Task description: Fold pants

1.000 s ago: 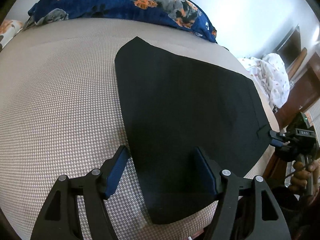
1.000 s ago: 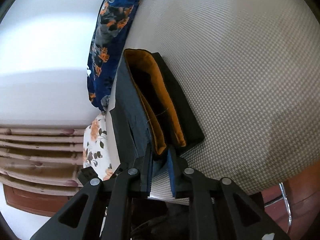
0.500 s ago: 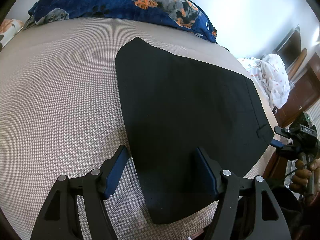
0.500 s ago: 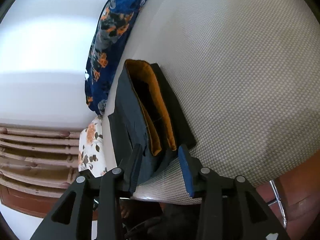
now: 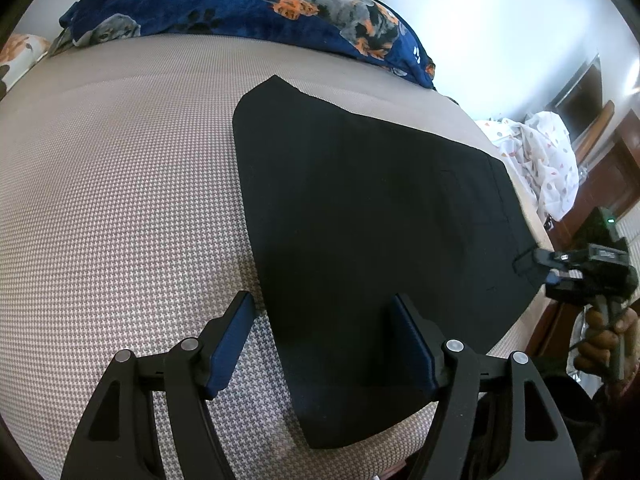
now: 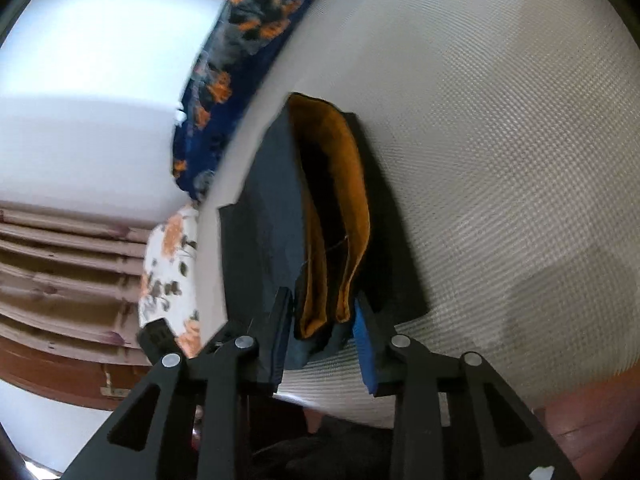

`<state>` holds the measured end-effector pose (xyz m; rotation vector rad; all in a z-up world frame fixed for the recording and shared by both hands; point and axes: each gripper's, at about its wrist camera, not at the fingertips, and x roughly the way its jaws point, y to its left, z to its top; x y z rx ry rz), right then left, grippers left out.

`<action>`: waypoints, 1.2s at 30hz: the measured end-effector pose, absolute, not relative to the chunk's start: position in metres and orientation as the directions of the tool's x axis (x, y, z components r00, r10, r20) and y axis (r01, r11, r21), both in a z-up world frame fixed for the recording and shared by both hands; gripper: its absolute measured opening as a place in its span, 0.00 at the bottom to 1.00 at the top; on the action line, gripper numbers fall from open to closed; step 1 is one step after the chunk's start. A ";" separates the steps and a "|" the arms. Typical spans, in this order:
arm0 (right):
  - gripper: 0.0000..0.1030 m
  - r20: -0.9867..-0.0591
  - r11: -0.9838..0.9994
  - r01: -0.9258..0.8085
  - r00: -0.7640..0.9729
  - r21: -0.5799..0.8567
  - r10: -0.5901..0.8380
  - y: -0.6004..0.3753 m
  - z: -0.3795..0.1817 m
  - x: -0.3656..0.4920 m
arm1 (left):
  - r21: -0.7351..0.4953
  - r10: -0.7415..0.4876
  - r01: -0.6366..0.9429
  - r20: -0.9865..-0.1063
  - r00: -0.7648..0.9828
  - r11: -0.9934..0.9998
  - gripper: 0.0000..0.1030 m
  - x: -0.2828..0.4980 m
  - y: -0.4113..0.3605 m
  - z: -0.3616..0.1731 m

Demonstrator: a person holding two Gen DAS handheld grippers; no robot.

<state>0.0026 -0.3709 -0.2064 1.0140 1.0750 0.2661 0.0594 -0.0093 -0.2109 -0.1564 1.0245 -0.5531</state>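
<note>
Since a second ago: right gripper (image 6: 322,322) has reopened and shifted along the waistband, jaws now closing around it for a lift. Bed (image 5: 120,200): carries all. Pants (image 5: 372,216): black, flat, centre-right. Left gripper (image 5: 324,344): unmoved, jaws open astride the near leg end, ready to pinch.

Houndstooth bed (image 5: 120,200) under black pants (image 5: 380,220), blue blanket (image 5: 240,4)

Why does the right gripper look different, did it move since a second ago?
Yes. The right gripper backed off the black pants waistband, toward the bed edge, jaws closing around the band.
</note>
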 end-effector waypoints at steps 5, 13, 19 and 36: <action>0.24 -0.588 0.522 0.281 0.489 0.805 0.644 -0.373 -0.219 0.010 | -0.369 -0.500 0.362 -0.769 0.398 0.856 0.69 0.059 -0.010 -0.210; 0.18 -0.521 0.550 0.153 0.594 0.821 0.613 -0.376 -0.181 0.011 | -0.388 -0.510 0.336 -0.720 0.470 0.858 0.69 0.067 0.006 -0.184; 0.17 -0.551 0.483 0.280 0.544 0.830 0.633 -0.390 -0.230 0.002 | -0.386 -0.487 0.303 -0.754 0.441 0.872 0.69 0.077 0.008 -0.199; 0.29 -0.664 0.657 0.245 0.538 0.713 0.519 -0.385 -0.202 0.006 | -0.406 -0.511 0.320 -0.754 0.413 0.856 0.69 0.084 0.006 -0.212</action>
